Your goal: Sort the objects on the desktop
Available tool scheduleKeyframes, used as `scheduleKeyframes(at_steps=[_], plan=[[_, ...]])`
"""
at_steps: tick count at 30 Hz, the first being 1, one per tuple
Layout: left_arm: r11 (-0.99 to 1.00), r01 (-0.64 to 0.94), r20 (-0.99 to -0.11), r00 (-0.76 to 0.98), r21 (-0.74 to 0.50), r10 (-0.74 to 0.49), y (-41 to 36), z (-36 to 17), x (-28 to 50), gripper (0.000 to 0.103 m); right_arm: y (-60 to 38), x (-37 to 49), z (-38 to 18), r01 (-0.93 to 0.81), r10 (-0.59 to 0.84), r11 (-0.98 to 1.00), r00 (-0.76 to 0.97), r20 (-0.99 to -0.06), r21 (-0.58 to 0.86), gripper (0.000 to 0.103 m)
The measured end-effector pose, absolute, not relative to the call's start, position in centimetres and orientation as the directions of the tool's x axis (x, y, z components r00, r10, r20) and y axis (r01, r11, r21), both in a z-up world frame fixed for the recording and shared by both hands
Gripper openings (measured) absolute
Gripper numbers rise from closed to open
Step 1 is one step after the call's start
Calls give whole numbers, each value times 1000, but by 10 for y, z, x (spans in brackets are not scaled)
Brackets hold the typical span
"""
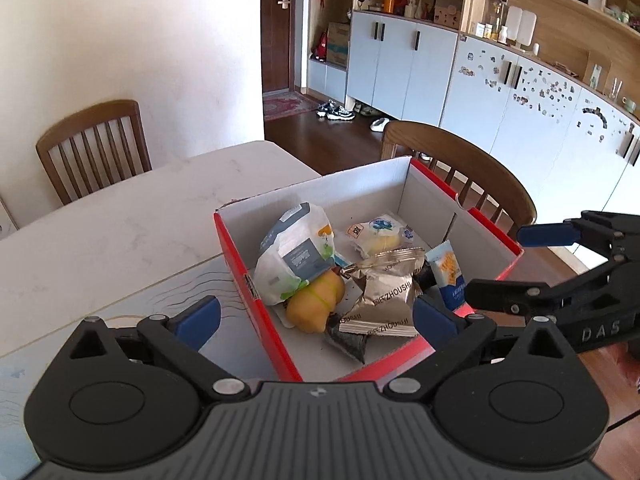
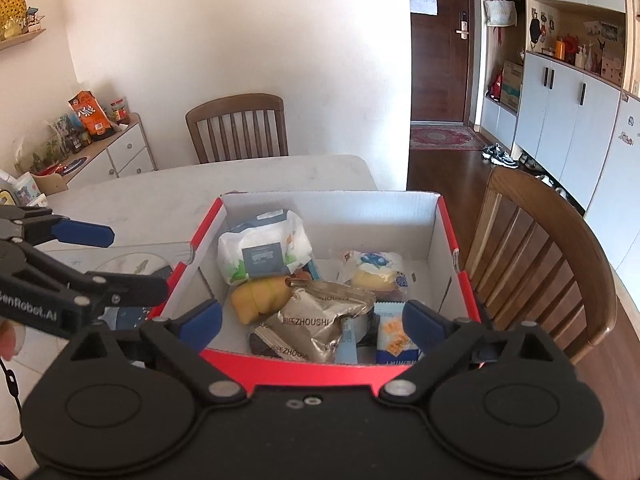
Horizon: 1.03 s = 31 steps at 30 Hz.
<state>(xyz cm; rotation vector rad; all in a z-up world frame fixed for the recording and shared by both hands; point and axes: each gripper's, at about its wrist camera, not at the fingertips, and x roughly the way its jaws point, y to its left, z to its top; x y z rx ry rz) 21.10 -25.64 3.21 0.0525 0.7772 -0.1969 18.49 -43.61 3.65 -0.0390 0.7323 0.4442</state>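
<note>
Both the left gripper (image 1: 316, 316) and the right gripper (image 2: 312, 320) hang spread apart and empty above the red box (image 2: 450, 224), where the snack packets (image 2: 320, 320) already lie heaped; the person should probably lift straight up, clearing the box wall

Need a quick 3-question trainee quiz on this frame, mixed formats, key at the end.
1. True or false: the left gripper is holding a snack.
2. Where do the snacks lie? A) spread on the table B) inside the red box C) on the chair
3. Fill in: the gold foil packet lies nearer the camera than the white wet-wipes pack, and the ____ cracker packet lies to its right.

Key: 1 false, both it and the right gripper are open and empty. 2 B. 3 blue.
</note>
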Motion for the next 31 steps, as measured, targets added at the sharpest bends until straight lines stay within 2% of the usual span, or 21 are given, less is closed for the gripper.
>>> scheduleKeyframes(at_steps=[31], plan=[[978, 202, -731, 661, -43, -169, -257, 19, 191, 103, -438, 178, 29, -373, 379, 914, 637, -671, 161, 97]])
